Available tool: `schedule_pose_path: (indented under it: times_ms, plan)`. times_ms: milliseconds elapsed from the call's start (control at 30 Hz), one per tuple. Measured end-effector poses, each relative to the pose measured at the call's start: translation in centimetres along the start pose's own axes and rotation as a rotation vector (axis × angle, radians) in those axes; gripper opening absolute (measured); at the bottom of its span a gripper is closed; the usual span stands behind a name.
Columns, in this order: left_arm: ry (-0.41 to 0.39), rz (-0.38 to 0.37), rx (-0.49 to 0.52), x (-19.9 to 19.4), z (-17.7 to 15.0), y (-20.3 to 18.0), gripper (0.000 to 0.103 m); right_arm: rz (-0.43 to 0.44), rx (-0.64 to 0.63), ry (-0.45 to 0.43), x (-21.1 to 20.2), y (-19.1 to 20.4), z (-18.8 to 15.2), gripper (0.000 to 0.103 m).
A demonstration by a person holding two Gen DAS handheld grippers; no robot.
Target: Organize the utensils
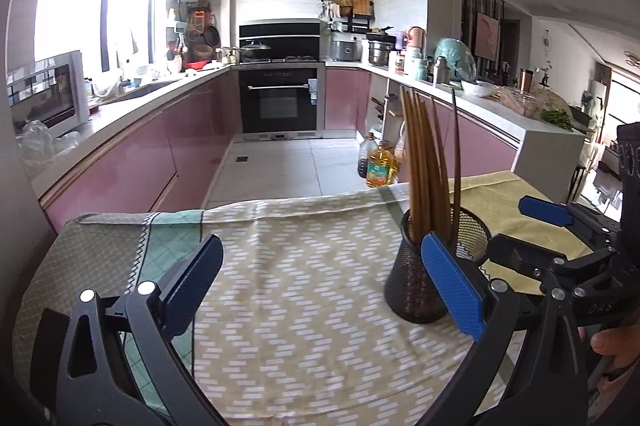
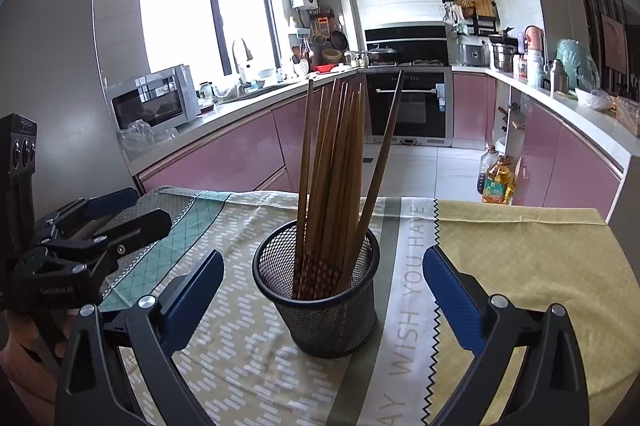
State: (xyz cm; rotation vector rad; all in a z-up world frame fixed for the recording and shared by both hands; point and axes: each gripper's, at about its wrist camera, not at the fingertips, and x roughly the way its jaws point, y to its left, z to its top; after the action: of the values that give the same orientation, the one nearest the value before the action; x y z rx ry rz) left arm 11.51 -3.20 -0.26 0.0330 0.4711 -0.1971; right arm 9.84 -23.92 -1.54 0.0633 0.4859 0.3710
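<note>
A black mesh cup (image 2: 320, 318) stands upright on the patterned tablecloth (image 2: 520, 266), holding several brown wooden chopsticks (image 2: 336, 165) that lean apart at their tops. My right gripper (image 2: 323, 258) is open, its blue pads wide on either side of the cup and not touching it. My left gripper (image 1: 320, 246) is also open with nothing between its fingers. From the left wrist, the cup (image 1: 416, 290) and chopsticks (image 1: 424, 165) sit just beyond its right finger. The right gripper (image 1: 510, 226) shows at the right edge, and the left gripper (image 2: 140, 207) at the left edge of the right wrist view.
The table's far edge (image 1: 280, 205) drops to a tiled kitchen floor. Oil bottles (image 1: 380, 165) stand on the floor past the table. Pink cabinets, an oven (image 1: 280, 97) and cluttered counters ring the room. A hand (image 1: 612, 342) holds the right gripper.
</note>
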Motion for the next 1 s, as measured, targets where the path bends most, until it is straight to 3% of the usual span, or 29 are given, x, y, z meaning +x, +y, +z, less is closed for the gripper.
schedule_pose_path:
  times_ms: [500,1000]
  plan:
    - [-0.139,0.128,-0.027,-4.6,-2.9,1.4,0.098,-0.069,-0.044,-0.110,-2.5,3.3,-2.7,0.097]
    - [-0.222,0.156,-0.019,-7.3,-4.0,1.0,0.098,-0.114,-0.058,-0.194,-4.6,4.7,-3.0,0.097]
